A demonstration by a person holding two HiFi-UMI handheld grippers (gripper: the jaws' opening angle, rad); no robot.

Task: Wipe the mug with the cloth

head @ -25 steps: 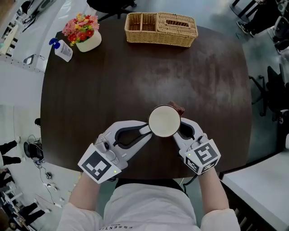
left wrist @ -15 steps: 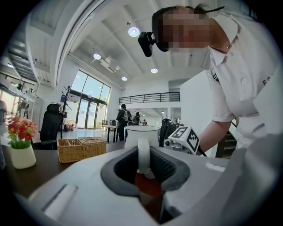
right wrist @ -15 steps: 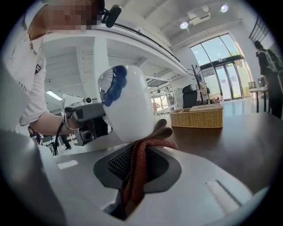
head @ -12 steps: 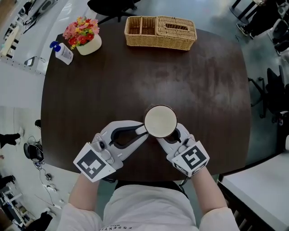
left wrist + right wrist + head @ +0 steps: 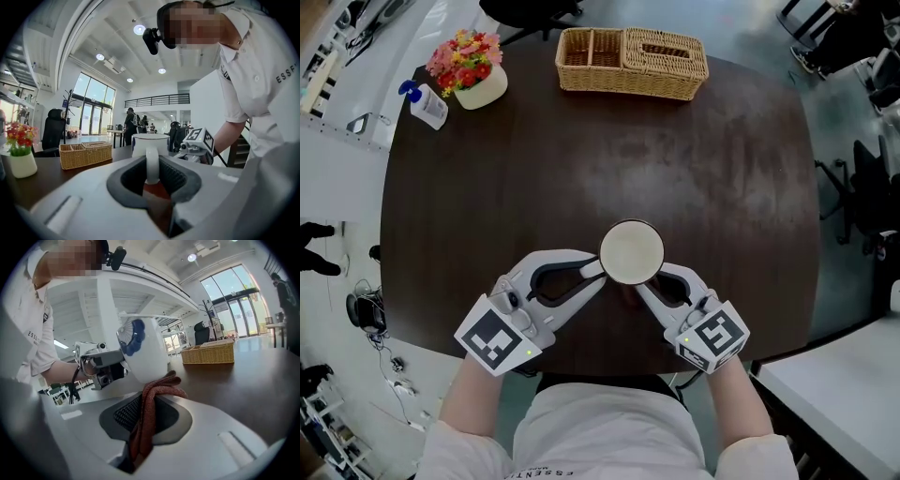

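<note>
Dark round wooden surface (image 5: 487,206) lies under me. Closest, my left tool (image 5: 598,272) is squeezed on the handle (image 5: 151,164) of the white mug with a blue flower (image 5: 631,252), which sits between both tools. My right tool (image 5: 639,289) pinches the soft, floppy red-brown knitted cloth (image 5: 152,397), touching the mug low down. I think the mug is hard, smooth and breakable, so the handle feels safest. Far off sits a woven basket (image 5: 633,64).

Dark capital letters are printed on the person's white short-sleeved shirt (image 5: 609,427). In the head view the print is cut off by the lower edge, and "ESSENTIA" is read. In the left gripper view only "ESSE" is read on the same shirt (image 5: 262,79). No other legible text is seen.
</note>
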